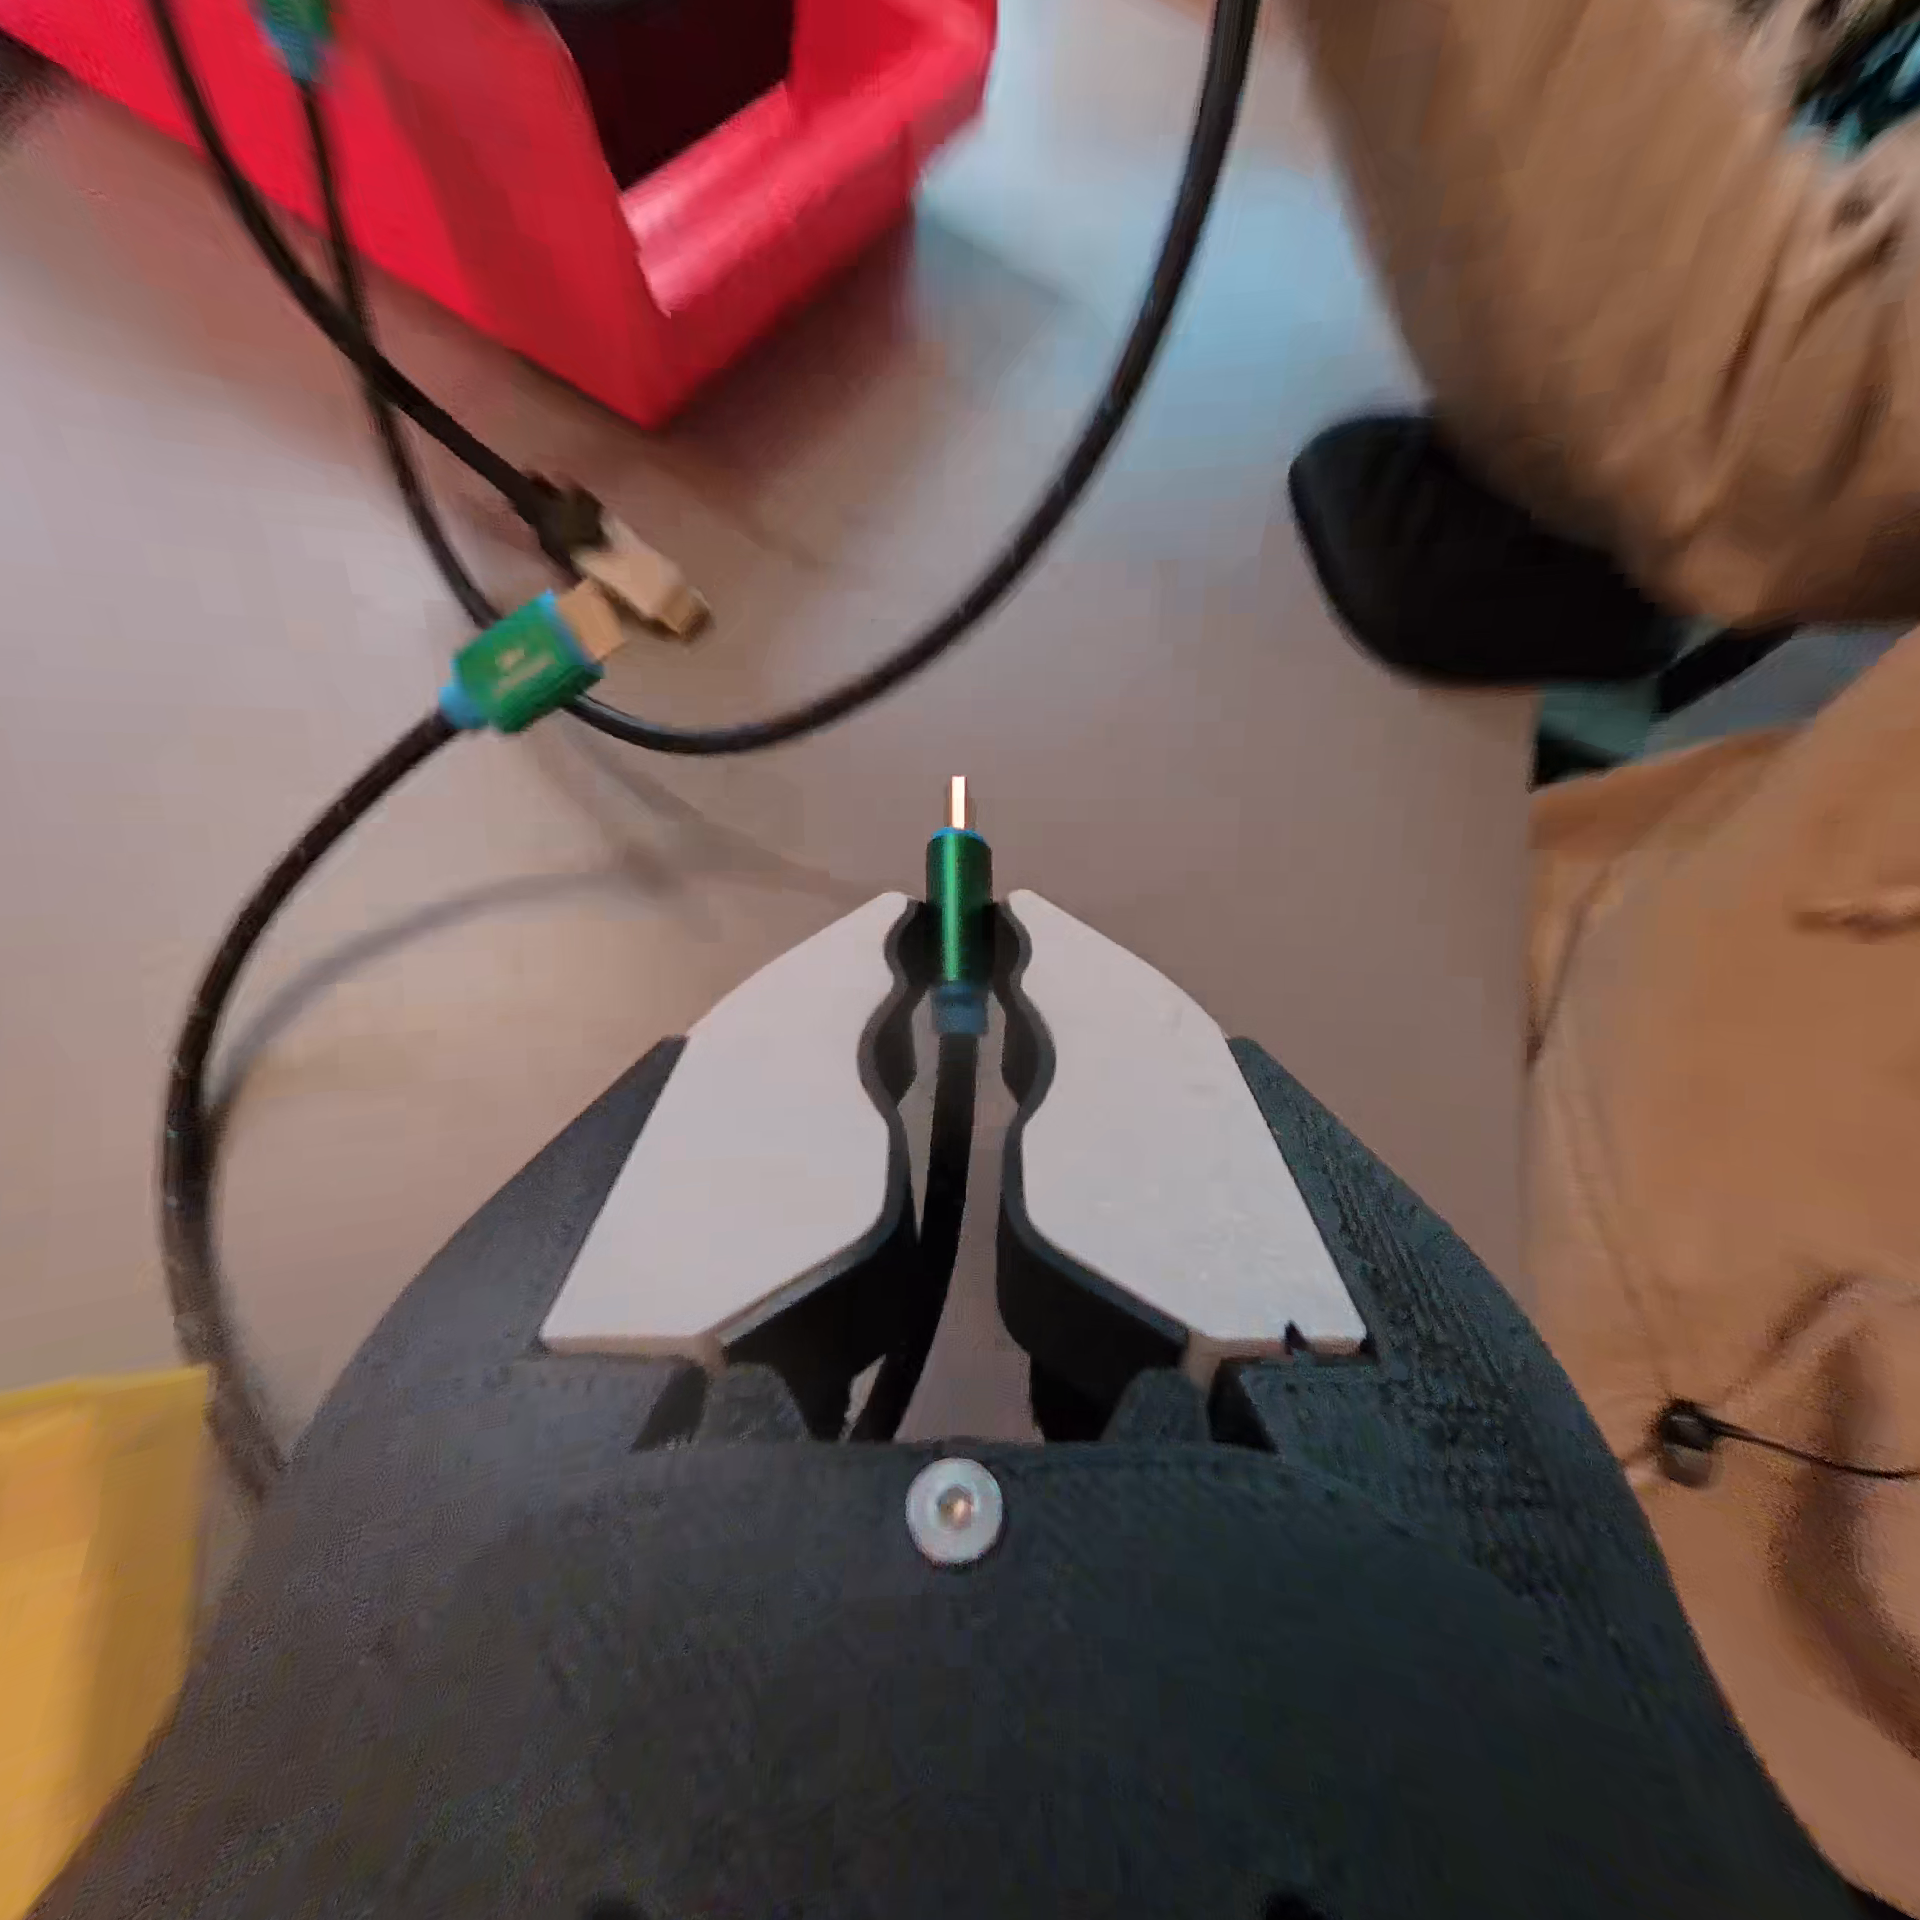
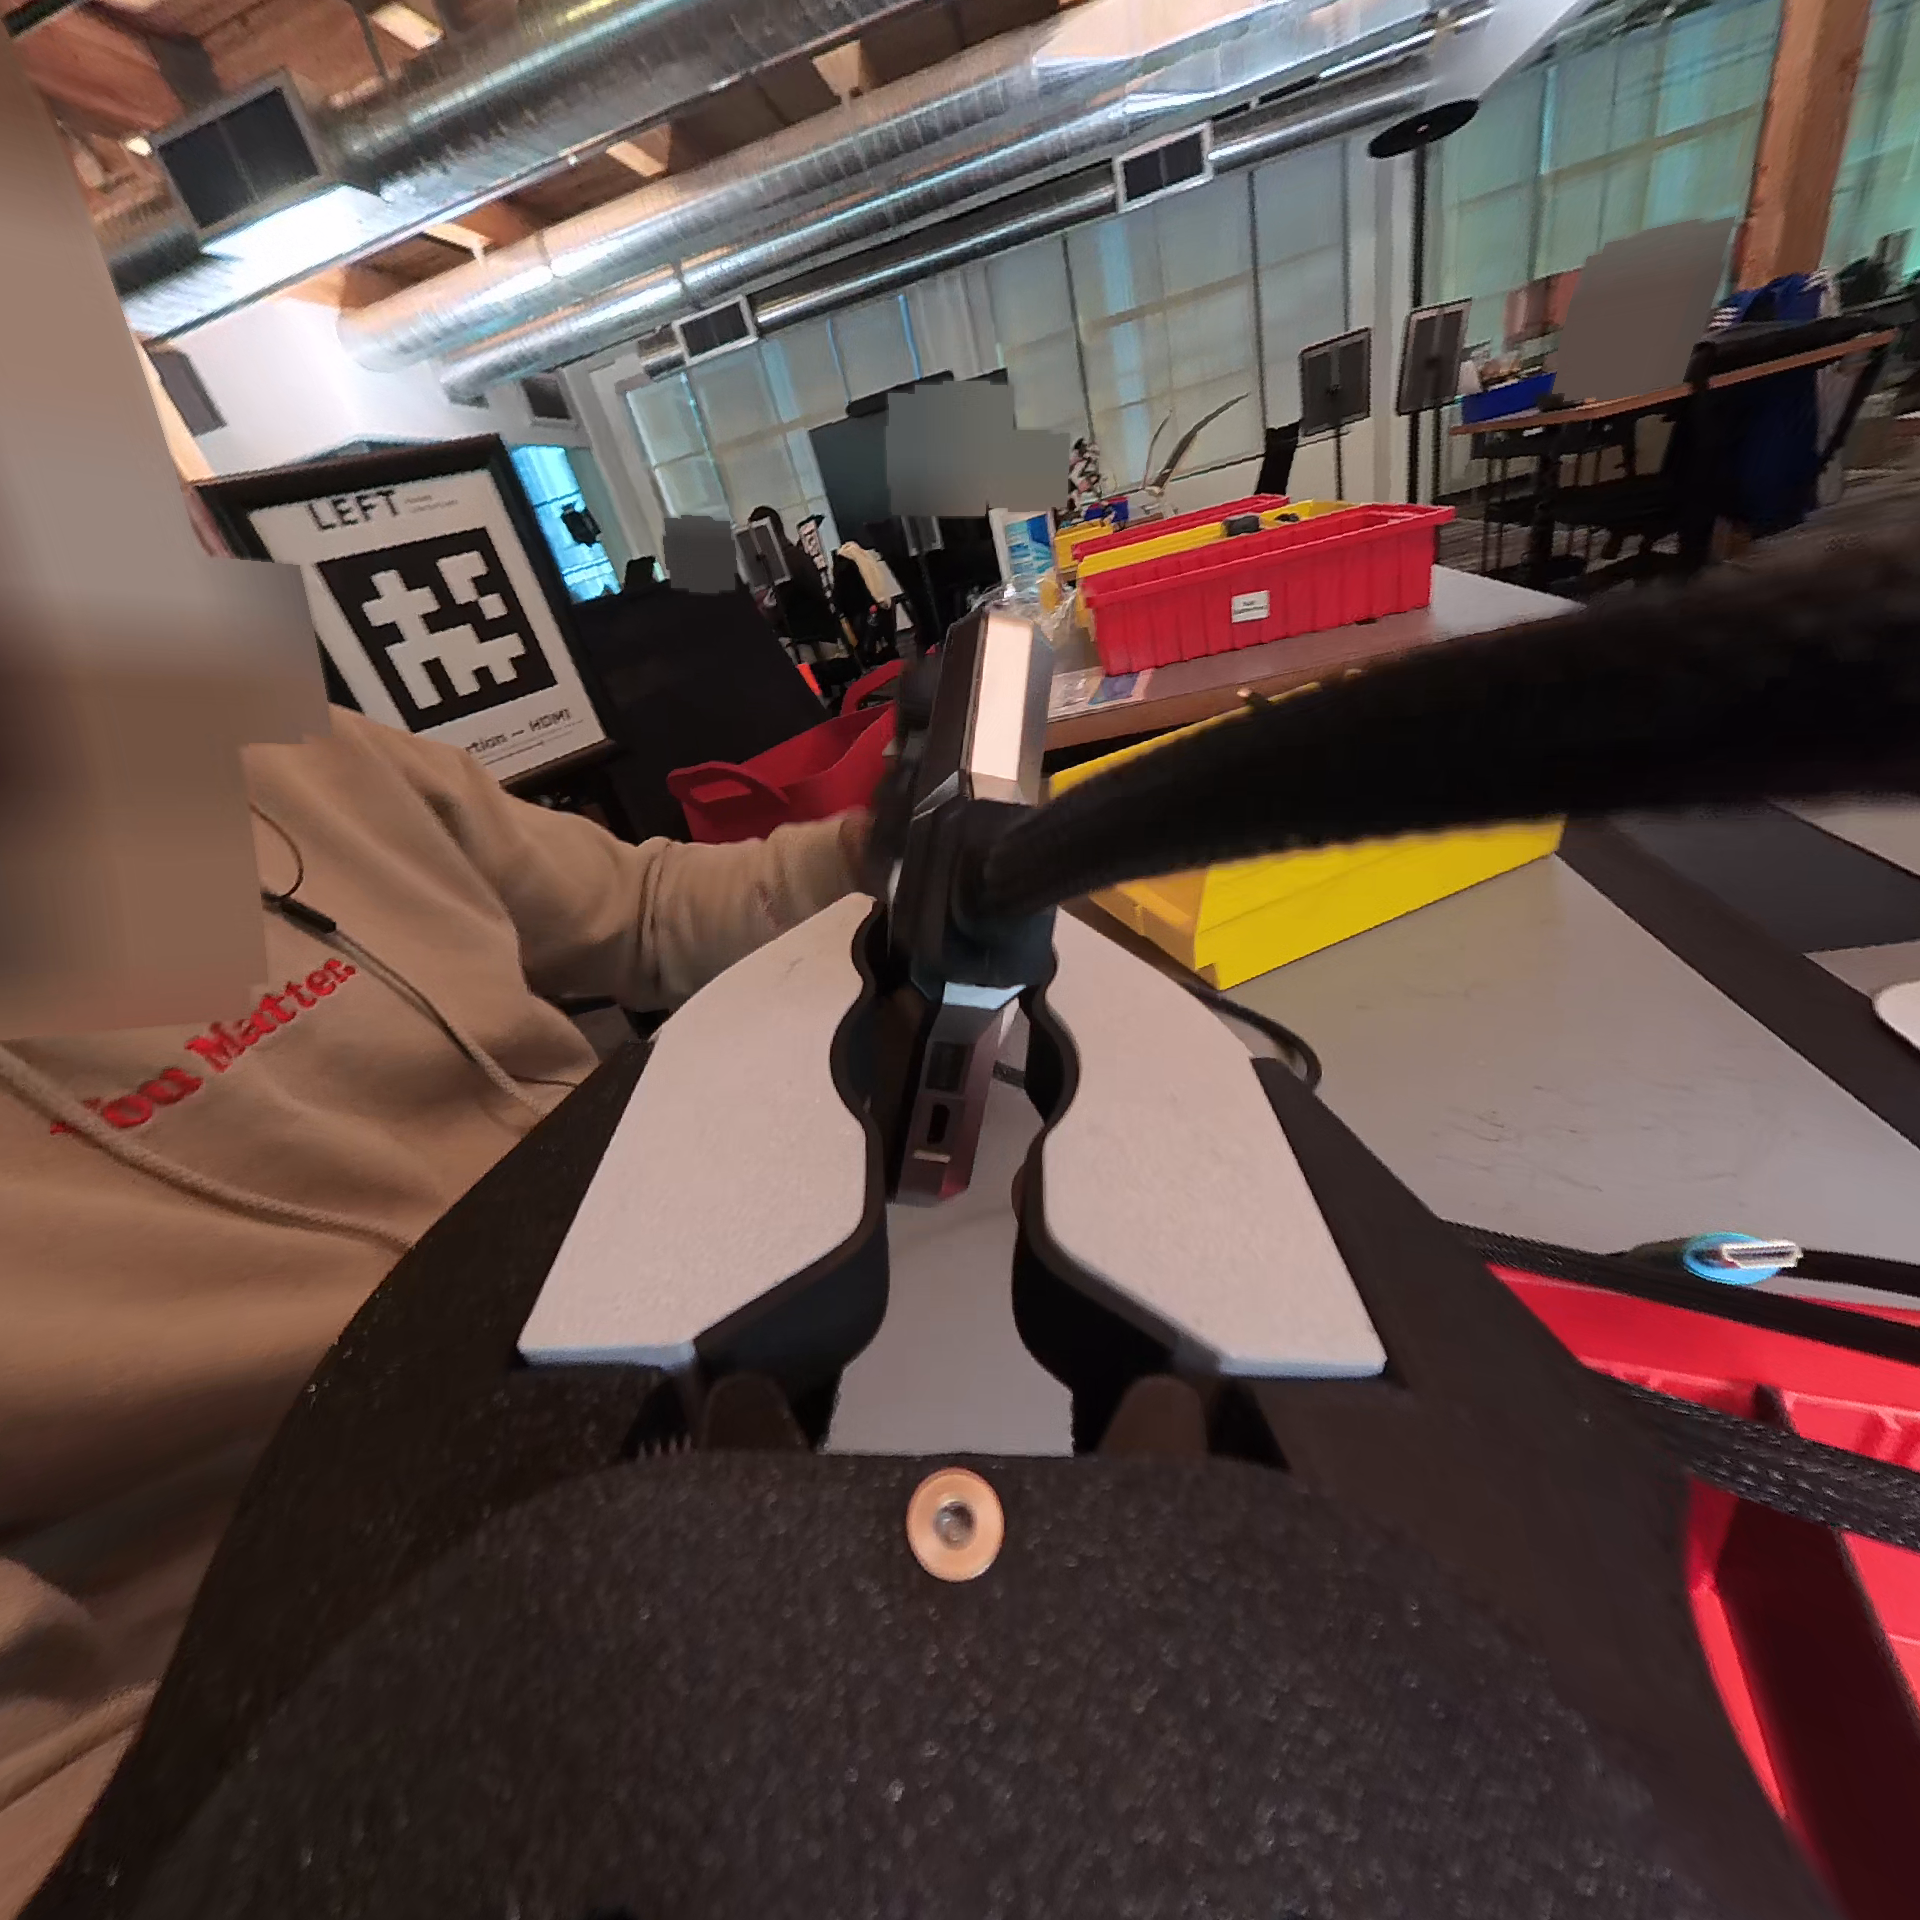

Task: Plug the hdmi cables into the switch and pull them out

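Note:
My left gripper (image 1: 956, 902) is shut on a green HDMI plug (image 1: 958, 914), seen edge-on, metal tip pointing forward above the table; its black cable runs back between the fingers. Two more plugs lie on the table ahead: a green one (image 1: 528, 665) and a dark one (image 1: 613, 566). My right gripper (image 2: 961, 940) is shut on the grey HDMI switch (image 2: 971, 821), held upright off the table. A thick black braided cable (image 2: 1455, 748) is plugged into the switch's side and runs off right. Open ports show on the switch's near end (image 2: 940, 1117).
A red bin stands ahead in the left wrist view (image 1: 582, 197) and at lower right in the right wrist view (image 2: 1787, 1507), with a blue-collared plug (image 2: 1745, 1257) lying over it. A yellow bin (image 2: 1340, 883) sits beyond. A person's tan sleeve (image 1: 1714, 987) is at the right. A framed marker sign (image 2: 436, 613) stands left.

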Demonstrator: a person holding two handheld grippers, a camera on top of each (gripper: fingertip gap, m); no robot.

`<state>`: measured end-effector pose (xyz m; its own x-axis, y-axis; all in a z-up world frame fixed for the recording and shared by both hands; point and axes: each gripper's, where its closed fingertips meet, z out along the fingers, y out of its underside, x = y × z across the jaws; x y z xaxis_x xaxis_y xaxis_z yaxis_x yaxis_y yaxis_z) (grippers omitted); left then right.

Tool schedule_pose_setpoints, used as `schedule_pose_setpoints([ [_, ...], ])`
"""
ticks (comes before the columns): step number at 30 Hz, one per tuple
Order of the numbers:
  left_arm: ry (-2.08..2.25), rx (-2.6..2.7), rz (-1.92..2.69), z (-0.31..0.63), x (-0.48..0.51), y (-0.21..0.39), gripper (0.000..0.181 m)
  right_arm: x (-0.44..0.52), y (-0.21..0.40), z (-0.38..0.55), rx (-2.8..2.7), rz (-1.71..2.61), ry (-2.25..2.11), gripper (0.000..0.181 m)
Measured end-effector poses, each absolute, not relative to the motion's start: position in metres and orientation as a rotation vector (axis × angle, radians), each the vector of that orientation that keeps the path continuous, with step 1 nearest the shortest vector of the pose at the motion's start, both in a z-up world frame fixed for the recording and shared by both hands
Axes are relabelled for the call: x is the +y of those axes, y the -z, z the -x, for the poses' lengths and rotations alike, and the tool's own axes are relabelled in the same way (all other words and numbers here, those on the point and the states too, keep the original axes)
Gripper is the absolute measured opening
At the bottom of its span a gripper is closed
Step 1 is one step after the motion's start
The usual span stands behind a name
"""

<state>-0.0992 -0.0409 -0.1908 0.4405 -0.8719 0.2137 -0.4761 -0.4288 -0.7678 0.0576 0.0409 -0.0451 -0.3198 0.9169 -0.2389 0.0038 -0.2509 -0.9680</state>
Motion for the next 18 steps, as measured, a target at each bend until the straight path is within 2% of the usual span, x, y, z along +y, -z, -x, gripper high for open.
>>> schedule_pose_setpoints([
  [3, 0.934, 1.014, 2.025, 0.120, -0.038, 0.139, 0.012, 0.031, 0.042, -0.066, -1.360, 1.158, -1.665, 0.023],
  [7, 0.883, 0.986, 1.979, 0.122, -0.028, 0.101, 0.013, 0.012, 0.032, -0.082, -1.427, 1.082, -1.673, 0.023],
  [18, 0.913, 1.168, 1.833, 0.029, -0.005, 0.059, 0.013, 0.026, 0.035, -0.034, -1.345, 1.180, -1.660, 0.023],
])
